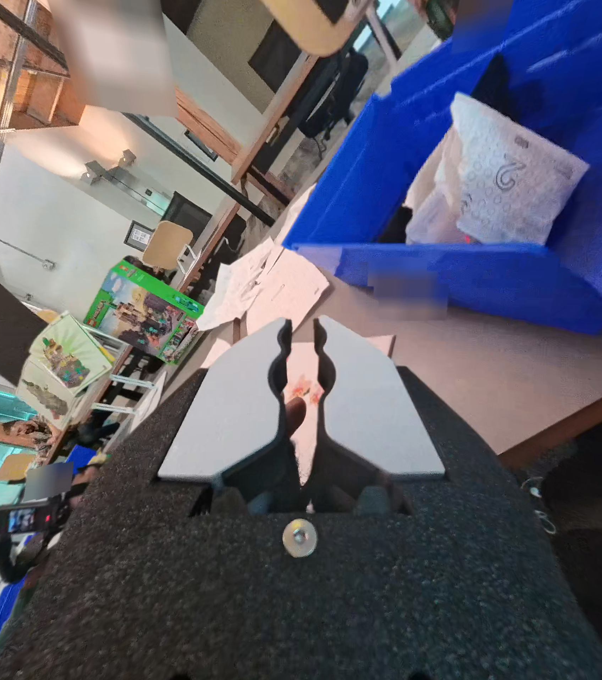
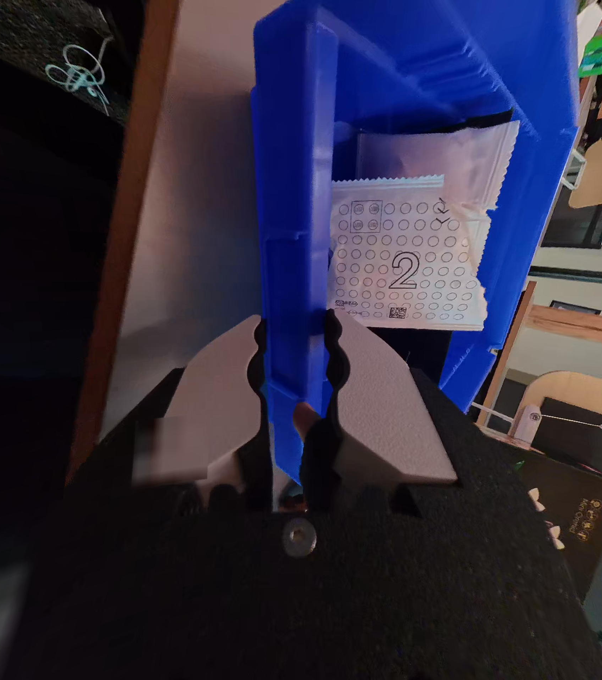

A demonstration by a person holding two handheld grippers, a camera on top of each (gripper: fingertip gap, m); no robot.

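Observation:
My right gripper (image 2: 294, 323) is shut on the front wall of a blue plastic bin (image 2: 292, 184), one finger outside and one inside. The bin holds white paper bags printed with circles (image 2: 402, 257) and a clear bag behind them. My left gripper (image 1: 302, 323) is nearly shut with only a narrow gap and holds nothing. It hovers over the pale table (image 1: 476, 368), left of the same blue bin (image 1: 476, 279), whose white bags (image 1: 505, 184) show inside. A person's fingertip shows behind each gripper's fingers.
Loose white papers (image 1: 266, 279) lie on the table beyond the left gripper. A green toy box (image 1: 145, 312) and other boxes stand on a farther desk. A black box (image 2: 578, 522) sits right of the right gripper. The table's wooden edge (image 2: 123, 220) runs at the left. Tip to tip, the grippers are about 20 centimeters apart.

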